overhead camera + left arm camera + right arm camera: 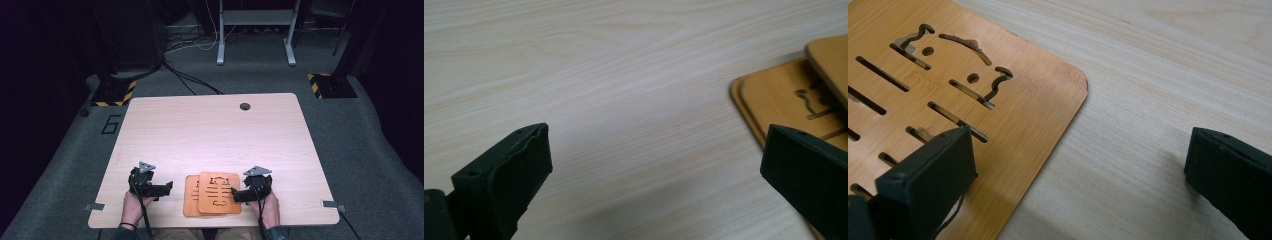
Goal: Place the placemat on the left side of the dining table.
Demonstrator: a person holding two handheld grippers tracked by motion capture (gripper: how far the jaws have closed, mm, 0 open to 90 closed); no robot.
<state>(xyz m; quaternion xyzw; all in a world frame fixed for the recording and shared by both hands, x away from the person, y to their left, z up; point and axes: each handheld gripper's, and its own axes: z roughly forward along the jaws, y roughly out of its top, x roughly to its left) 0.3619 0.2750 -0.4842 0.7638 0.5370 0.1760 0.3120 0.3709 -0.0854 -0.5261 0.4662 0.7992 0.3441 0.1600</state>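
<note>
Plainly, work in hand: two thin wooden boards are stacked at the near edge of the table, between the two grippers.
Top board: it is laid askew over the lower board, overlapping most of it; a cut-out figure and a row of slots are seen through it.
Handling: both boards are judged light, stiff and flat, with a smooth face that could slide under a jaw; the thin bridges between the slots are judged the weakest part.
Where to grip: a plain edge or rounded corner is to be preferred, where the top board overhangs, so that one jaw can be slipped beneath.
Left gripper: it is held wide open and empty, just beside the lower board's left edge, resting low over the table.
Right gripper: it is spread wide with nothing held; one jaw is seen over the top board's slotted face, the other over bare table past the board's edge.
Surroundings: a cable hole lies well apart at the far side.
Obstruction: nothing is seen standing in the way; only the flatness of the boards against the table is judged awkward.
</note>
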